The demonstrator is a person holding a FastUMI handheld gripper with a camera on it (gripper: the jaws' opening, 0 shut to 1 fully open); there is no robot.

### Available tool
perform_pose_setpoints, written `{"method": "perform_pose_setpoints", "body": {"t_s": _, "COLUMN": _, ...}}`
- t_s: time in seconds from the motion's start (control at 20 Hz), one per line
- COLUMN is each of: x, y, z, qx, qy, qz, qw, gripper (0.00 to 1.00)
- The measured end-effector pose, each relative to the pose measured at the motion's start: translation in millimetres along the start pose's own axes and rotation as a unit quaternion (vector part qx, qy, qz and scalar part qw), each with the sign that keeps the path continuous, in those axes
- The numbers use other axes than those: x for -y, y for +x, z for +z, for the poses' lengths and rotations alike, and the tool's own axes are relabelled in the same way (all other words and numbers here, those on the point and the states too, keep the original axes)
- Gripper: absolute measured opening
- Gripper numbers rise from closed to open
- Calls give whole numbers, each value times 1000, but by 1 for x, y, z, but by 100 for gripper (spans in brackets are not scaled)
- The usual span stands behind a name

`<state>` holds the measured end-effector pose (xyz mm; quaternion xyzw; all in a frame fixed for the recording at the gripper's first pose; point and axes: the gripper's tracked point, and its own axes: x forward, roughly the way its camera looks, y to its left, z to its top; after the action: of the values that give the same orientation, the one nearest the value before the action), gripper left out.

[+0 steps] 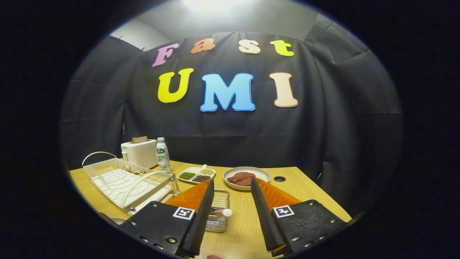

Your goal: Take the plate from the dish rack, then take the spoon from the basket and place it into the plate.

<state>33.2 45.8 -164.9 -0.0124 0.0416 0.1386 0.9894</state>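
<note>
My gripper (232,181) is open above the wooden table (309,194), and nothing sits between its orange-backed fingers (194,196). A small wire basket (220,210) stands on the table just inside the left finger, which hides part of it. The spoon (226,212) lies across the basket, its white rounded end poking out toward the gap between the fingers. To the left stands the white wire dish rack (125,180), whose slots look bare. A pale curved rim (116,220) shows below the rack by the left finger's base; I cannot tell what it is.
Beyond the fingertips sits a round plate of red meat (246,177), with a divided tray of beans (196,175) to its left. A white toaster (139,153) and a bottle (163,154) stand behind the rack. A cable hole (279,178) marks the table's right part.
</note>
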Motion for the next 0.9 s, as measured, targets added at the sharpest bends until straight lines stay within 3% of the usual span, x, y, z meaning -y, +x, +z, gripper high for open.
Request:
{"method": "perform_pose_setpoints", "body": {"t_s": 0.25, "x": -4, "y": 31, "z": -31, "qx": -20, "qy": -3, "qz": 14, "qw": 1000, "gripper": 61}}
{"method": "perform_pose_setpoints", "body": {"t_s": 0.35, "x": -10, "y": 41, "z": -43, "qx": -28, "qy": 2, "qz": 31, "qw": 999, "gripper": 50}}
{"method": "perform_pose_setpoints", "body": {"t_s": 0.4, "x": -17, "y": 33, "z": -33, "qx": -29, "qy": 12, "qz": 48, "qw": 998, "gripper": 24}}
{"method": "perform_pose_setpoints", "body": {"t_s": 0.45, "x": -21, "y": 33, "z": -32, "qx": -38, "qy": 14, "qz": 48, "qw": 998, "gripper": 23}}
{"method": "perform_pose_setpoints", "body": {"t_s": 0.55, "x": -22, "y": 26, "z": -27, "qx": -42, "qy": 2, "qz": 49, "qw": 998, "gripper": 11}}
{"method": "perform_pose_setpoints", "body": {"t_s": 0.9, "x": -27, "y": 2, "z": 25, "qx": -45, "qy": -8, "qz": 30, "qw": 999, "gripper": 10}}
